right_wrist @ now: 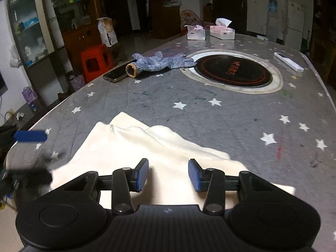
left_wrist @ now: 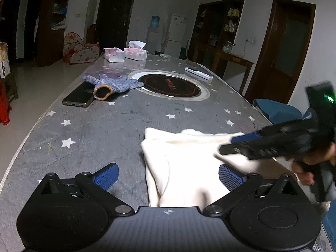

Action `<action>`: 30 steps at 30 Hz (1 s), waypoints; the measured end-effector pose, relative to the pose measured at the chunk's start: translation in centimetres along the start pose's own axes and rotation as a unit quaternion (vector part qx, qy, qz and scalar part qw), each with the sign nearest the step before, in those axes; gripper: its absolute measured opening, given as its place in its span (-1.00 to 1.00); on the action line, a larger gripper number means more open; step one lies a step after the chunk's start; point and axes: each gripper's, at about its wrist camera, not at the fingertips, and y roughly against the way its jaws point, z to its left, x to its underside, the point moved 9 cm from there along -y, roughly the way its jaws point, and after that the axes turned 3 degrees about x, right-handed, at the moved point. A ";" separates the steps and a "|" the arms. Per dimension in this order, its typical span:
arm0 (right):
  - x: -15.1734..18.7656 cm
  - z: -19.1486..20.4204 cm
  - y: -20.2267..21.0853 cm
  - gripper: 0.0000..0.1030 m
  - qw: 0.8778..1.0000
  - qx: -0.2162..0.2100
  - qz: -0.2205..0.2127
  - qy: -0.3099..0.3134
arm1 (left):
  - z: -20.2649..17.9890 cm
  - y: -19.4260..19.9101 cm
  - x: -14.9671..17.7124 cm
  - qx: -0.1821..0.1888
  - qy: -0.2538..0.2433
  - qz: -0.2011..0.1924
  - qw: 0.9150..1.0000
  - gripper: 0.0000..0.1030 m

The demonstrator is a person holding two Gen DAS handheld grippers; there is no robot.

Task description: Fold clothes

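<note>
On the near end of the table point(right_wrist: 210, 126), a cream garment point(right_wrist: 147, 147) lay partly folded on the grey star-print cover, layers bunched toward its far edge.

Left tool point(left_wrist: 168, 174): jaws spread wide, nothing between the blue pads; garment's left edge sat under the gap, no contact visible. In the right wrist view only a motion-blurred blue pad of it showed at far left.

Right tool point(right_wrist: 168, 175): jaws apart, nothing held, hovering over the near part of the garment. From the left wrist view it came in from the right, blurred, with a hand point(left_wrist: 304, 168) on its grip and a green LED lit on its body; touching the cloth or not, couldn't tell.

Writing: the round black inset hob point(right_wrist: 233, 69) mid-table carried orange lettering on its glass, too blurred to read in either view. Two pink tissue boxes point(right_wrist: 210, 32) at the far end had small dark labels, unreadable. Bag point(right_wrist: 107, 32) on the cabinet beyond the table's left side had print, unreadable.

Other items, all well apart from the garment: blue-grey knit glove point(right_wrist: 159, 62) with orange cuff far left, its cuff against a dark phone point(right_wrist: 115, 74); white remote point(right_wrist: 288, 62) far right; red stool point(right_wrist: 94, 61) on the floor left of the table.
</note>
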 end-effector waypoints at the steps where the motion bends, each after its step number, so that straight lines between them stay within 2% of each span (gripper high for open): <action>1: 0.3 -0.1 0.5 -0.19 1.000 0.003 0.001 0.006 | -0.3 -0.1 -0.1 0.001 -0.004 -0.001 1.000 1.00; 10: 4.7 -0.8 5.3 -0.19 0.999 0.018 0.002 0.034 | -2.8 -1.2 -1.0 0.011 -0.046 -0.012 0.999 0.97; 16: 6.8 -1.2 7.6 -0.23 0.999 0.030 -0.011 0.042 | -4.8 -2.2 -0.1 0.029 -0.080 -0.010 0.996 0.69; 18: 7.6 -1.4 7.7 -0.27 0.999 0.029 -0.009 0.036 | -5.1 -2.6 0.4 0.036 -0.085 -0.004 0.996 0.53; 21: 8.7 -1.8 7.6 -0.33 0.999 0.027 -0.003 0.031 | -5.5 -3.2 1.4 0.039 -0.096 0.011 0.995 0.42; 25: 9.2 -1.8 7.5 -0.35 0.998 0.042 0.001 0.053 | -5.7 -3.9 2.7 0.038 -0.101 0.030 0.994 0.42; 30: 9.6 -2.3 7.7 -0.35 0.996 0.059 0.003 0.064 | -6.6 -4.2 3.2 0.049 -0.104 0.028 0.993 0.42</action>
